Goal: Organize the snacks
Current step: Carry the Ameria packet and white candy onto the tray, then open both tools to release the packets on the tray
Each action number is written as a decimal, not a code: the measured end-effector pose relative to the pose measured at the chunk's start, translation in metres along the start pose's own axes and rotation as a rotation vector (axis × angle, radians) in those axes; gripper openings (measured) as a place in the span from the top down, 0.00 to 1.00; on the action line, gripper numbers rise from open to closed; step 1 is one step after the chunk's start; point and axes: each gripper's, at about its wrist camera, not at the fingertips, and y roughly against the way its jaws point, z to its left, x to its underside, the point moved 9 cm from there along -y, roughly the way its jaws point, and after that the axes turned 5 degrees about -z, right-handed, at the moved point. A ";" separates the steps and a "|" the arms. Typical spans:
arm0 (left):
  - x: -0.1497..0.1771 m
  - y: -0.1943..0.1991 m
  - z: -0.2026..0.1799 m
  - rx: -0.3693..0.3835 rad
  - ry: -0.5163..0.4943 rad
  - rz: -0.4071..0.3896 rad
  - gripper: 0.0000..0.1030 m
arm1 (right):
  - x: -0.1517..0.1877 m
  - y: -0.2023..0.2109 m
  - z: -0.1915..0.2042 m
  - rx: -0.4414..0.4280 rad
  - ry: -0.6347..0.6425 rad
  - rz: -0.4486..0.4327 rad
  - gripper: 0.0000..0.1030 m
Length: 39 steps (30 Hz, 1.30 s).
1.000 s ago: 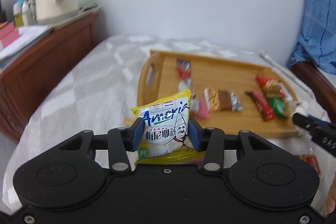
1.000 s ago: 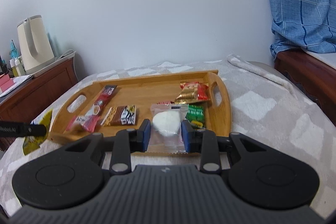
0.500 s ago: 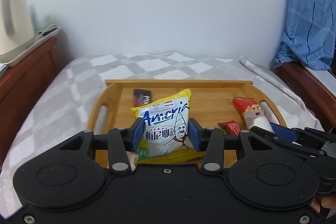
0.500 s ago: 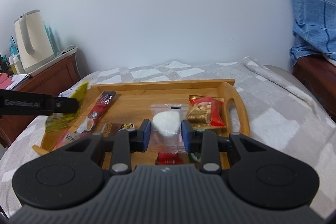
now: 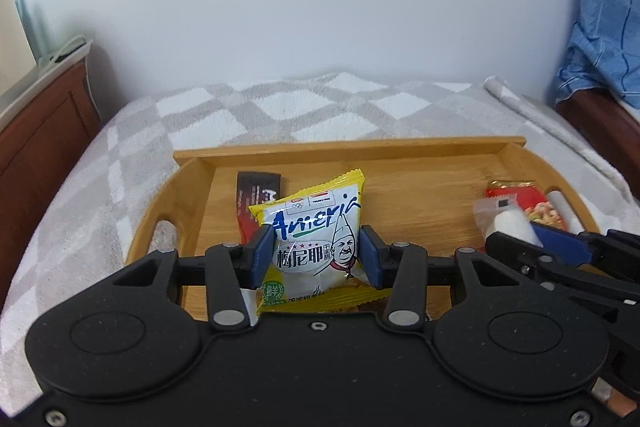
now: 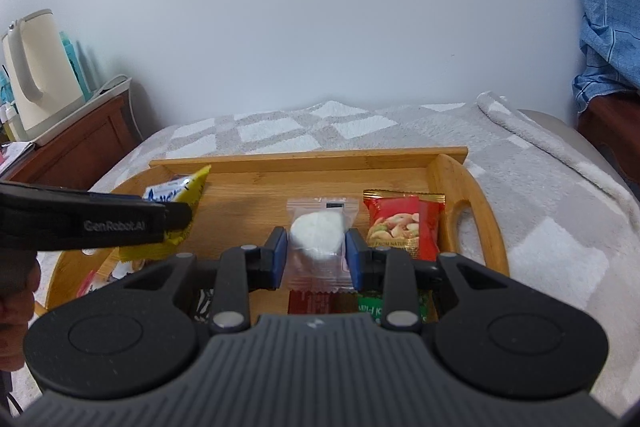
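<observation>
Left wrist view: the left gripper (image 5: 316, 254) is clenched on a yellow and white foil snack packet with a printed chef (image 5: 314, 239), its blue pads pressing both sides of the packet at mid height, so the packet stands upright and its label faces the camera. It hangs above the near left part of the light wooden tray with cut-out handles (image 5: 348, 149), which lies on a grey and white checked blanket (image 5: 280, 103).

In the right wrist view, the right gripper (image 6: 316, 253) grasps a clear plastic wrapper with a white round sweet inside (image 6: 318, 233), held over the middle of the tray. I judge that both snacks are carried together so that each can be set down inside the tray.

A red bag of mixed nuts (image 6: 404, 223) lies near the right handle of the tray, and a dark brown stick sachet (image 5: 254, 197) lies toward the left side. Under the right gripper more wrappers are seen, perhaps a red and a green one, but they are mostly hidden. The far half of the tray floor is bare wood, so there is room there. The raised rim of the tray stands well beyond both grippers.
</observation>
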 end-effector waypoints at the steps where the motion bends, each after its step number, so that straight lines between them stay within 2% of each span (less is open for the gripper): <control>1: 0.001 -0.003 0.000 -0.002 -0.001 0.004 0.58 | 0.000 -0.002 -0.001 0.002 0.001 0.001 0.65; 21: 0.011 -0.019 -0.008 -0.003 -0.015 0.035 0.58 | 0.003 -0.016 -0.003 0.014 -0.011 0.025 0.64; 22: 0.011 -0.020 -0.007 -0.002 -0.013 0.036 0.57 | 0.003 -0.016 -0.003 0.013 -0.011 0.024 0.63; 24: 0.011 -0.019 -0.006 0.002 -0.006 0.042 0.57 | 0.003 -0.014 -0.002 0.005 -0.017 0.021 0.54; 26: 0.011 -0.016 -0.005 0.003 -0.002 0.042 0.55 | 0.001 -0.010 -0.002 0.000 -0.017 0.006 0.53; 31: 0.008 0.000 -0.002 -0.015 -0.029 0.024 0.40 | -0.008 0.005 -0.004 -0.002 -0.028 -0.029 0.43; 33: 0.006 0.011 -0.001 -0.015 -0.033 0.008 0.25 | -0.011 0.012 -0.005 -0.002 -0.038 -0.047 0.41; 39: 0.006 0.044 0.001 -0.012 -0.037 -0.017 0.17 | -0.012 0.038 -0.012 0.002 -0.062 -0.083 0.32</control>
